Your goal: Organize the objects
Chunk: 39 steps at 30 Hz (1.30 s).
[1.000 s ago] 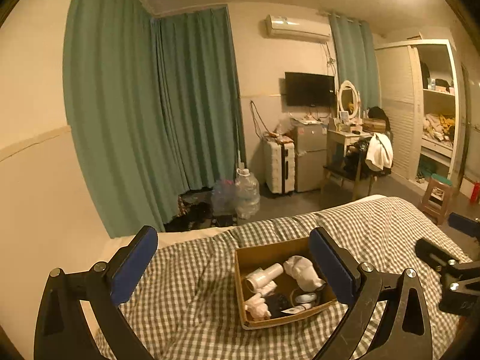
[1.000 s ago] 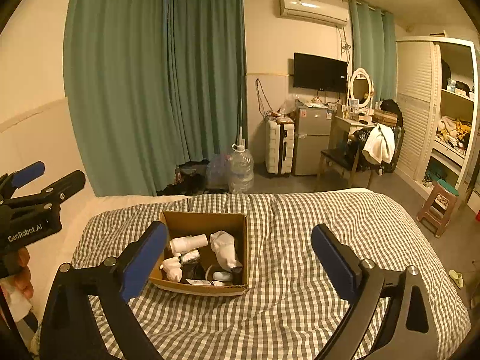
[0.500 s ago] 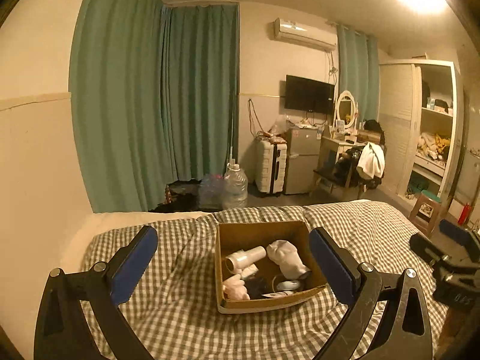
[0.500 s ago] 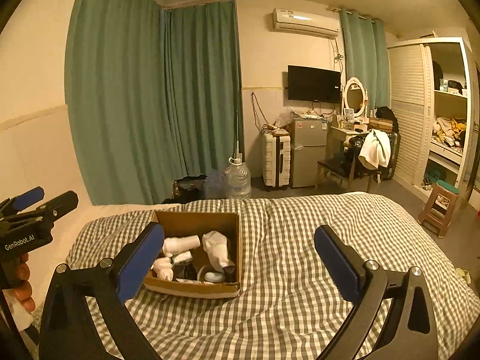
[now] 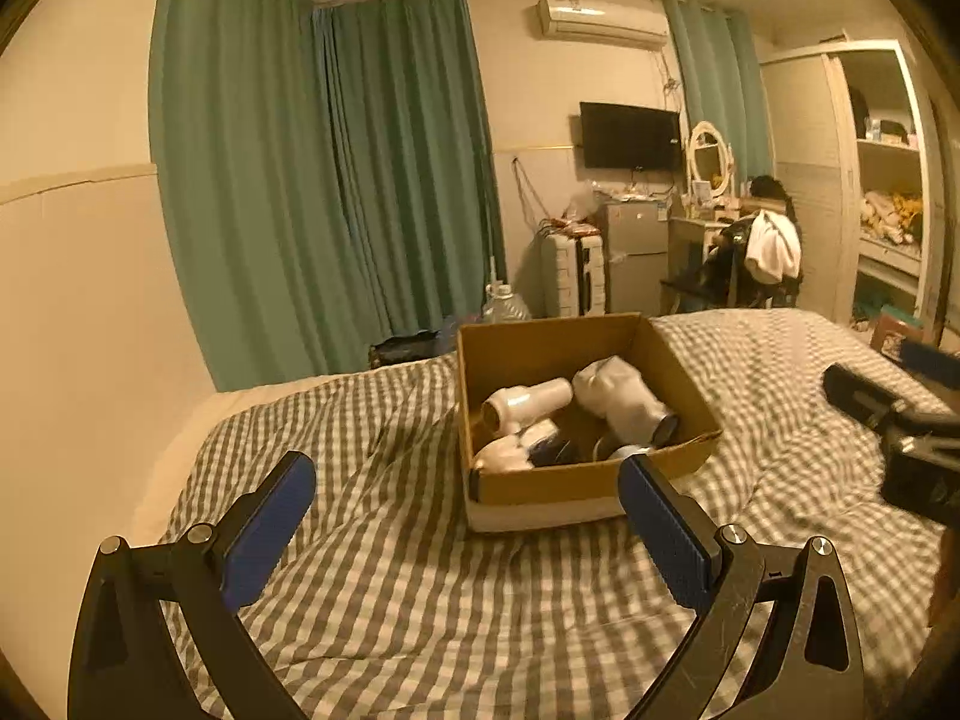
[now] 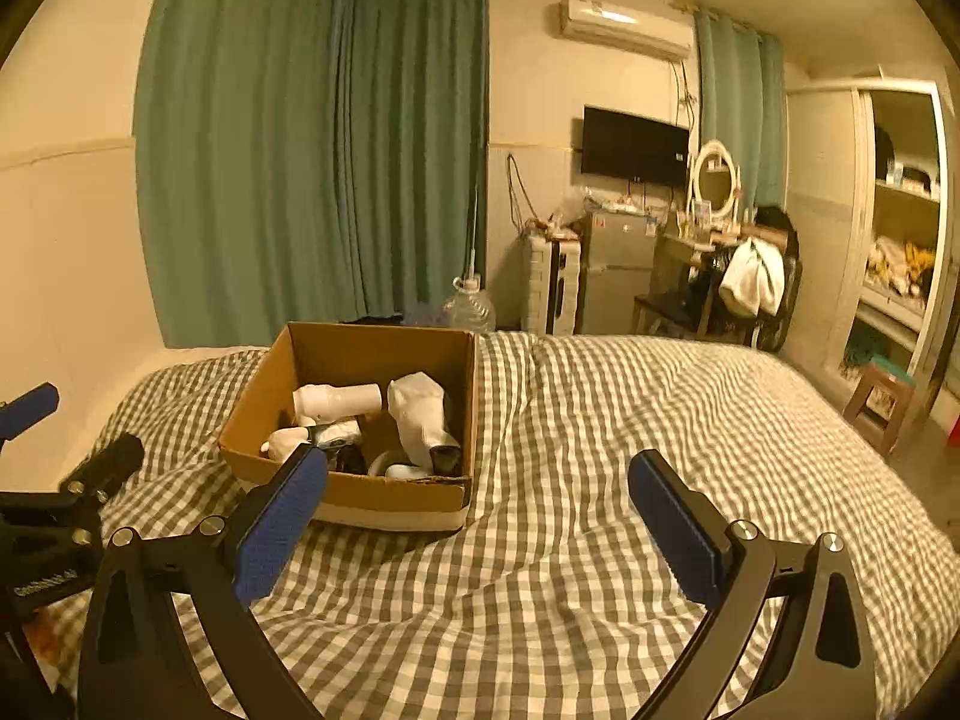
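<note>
Left wrist view: cardboard box [image 5: 585, 414] on checked bedcover [image 5: 420, 570], larger and nearer than half a second ago; both cameras have closed in and dropped lower.
Contents: white bottle [image 5: 527, 405] lying far left; white bundle [image 5: 621, 399] to its right; smaller white and dark items at near wall, too small to name.
Left gripper [image 5: 465, 531]: fingers spread wide, holding nothing, box just beyond.
Right gripper [image 6: 477, 522]: fingers spread wide, holding nothing, box at far left.
Assessment: approach suggests the box contents are the work at hand; whether items go in or come out cannot be told.
</note>
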{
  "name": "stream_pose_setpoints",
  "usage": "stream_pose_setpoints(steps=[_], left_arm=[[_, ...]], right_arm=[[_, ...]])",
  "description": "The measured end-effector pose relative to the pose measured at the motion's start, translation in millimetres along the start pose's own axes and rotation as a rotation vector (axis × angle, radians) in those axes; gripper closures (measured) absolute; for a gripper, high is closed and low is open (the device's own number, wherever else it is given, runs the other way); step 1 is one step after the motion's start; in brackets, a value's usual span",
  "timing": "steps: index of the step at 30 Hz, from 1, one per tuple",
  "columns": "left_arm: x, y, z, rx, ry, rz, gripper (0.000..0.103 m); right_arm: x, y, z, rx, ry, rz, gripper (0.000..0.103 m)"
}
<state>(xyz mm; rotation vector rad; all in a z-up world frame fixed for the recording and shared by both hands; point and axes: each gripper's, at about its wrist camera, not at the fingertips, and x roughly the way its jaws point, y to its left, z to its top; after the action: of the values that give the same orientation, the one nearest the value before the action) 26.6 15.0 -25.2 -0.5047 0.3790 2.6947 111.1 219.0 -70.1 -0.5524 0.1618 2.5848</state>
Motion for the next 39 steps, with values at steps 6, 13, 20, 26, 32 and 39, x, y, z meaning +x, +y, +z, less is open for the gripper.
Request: stream_pose_setpoints(steps=[6,13,20,26,32,39], left_arm=[[3.9,7.0,-2.8,-0.013,0.002,0.017,0.0],[5.0,5.9,-7.0,0.005,0.001,0.006,0.0],[4.3,7.4,-5.7,0.0,0.007,-0.005,0.0],[5.6,10.0,-6.8,-0.017,0.022,-0.009,0.0],[5.0,14.2,-2.8,-0.027,0.025,-0.004,0.0],[1.7,17.9,1.4,-0.049,0.019,-0.004,0.0]], right_arm=[[2.3,-1.9,-9.0,0.038,-0.006,0.022,0.002],[9.1,4.7,-15.4,0.016,0.015,0.002,0.002],[9.7,8.4,-17.4,0.012,0.02,0.001,0.002],[11.6,9.6,-19.0,0.016,0.027,0.0,0.002],[11.8,10.7,-18.6,0.012,0.032,-0.002,0.002],[12.4,12.0,-18.8,0.009,0.04,-0.003,0.002]])
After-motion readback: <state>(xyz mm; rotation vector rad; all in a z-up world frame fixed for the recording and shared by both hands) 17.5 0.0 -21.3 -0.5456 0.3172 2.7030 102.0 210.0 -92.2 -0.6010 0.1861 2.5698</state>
